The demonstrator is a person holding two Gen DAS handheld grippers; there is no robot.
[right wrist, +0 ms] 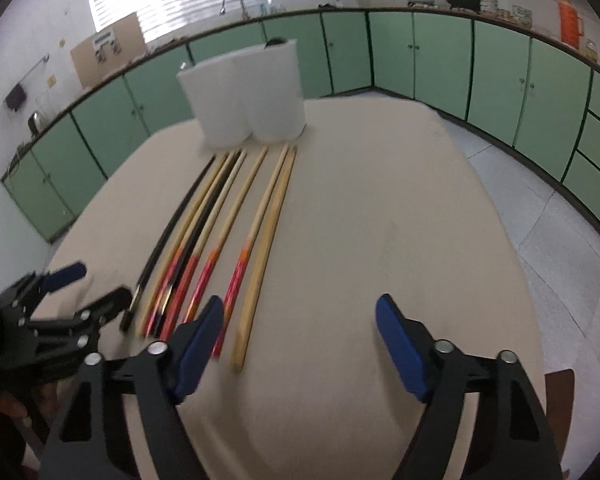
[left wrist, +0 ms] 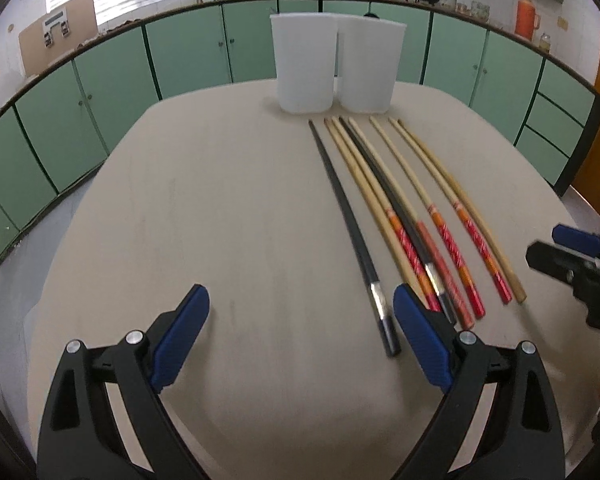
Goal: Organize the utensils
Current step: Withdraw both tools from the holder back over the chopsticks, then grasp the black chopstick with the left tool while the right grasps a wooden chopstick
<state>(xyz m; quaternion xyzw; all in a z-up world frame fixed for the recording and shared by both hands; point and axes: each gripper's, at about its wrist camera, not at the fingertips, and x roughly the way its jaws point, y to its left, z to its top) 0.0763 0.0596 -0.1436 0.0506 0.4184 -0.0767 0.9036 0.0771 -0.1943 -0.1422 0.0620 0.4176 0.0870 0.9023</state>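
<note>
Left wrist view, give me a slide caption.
Open left gripper above a table, beside chopsticks fanned before two white cups.

Two wrist fisheyes, close above the table (left wrist: 220,208), angled down, sharing chopsticks (left wrist: 404,216) and cups (left wrist: 304,64).

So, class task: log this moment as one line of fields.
left gripper: open, empty | right gripper: open, empty | chopsticks: side by side on table | white cups: upright behind them
</note>
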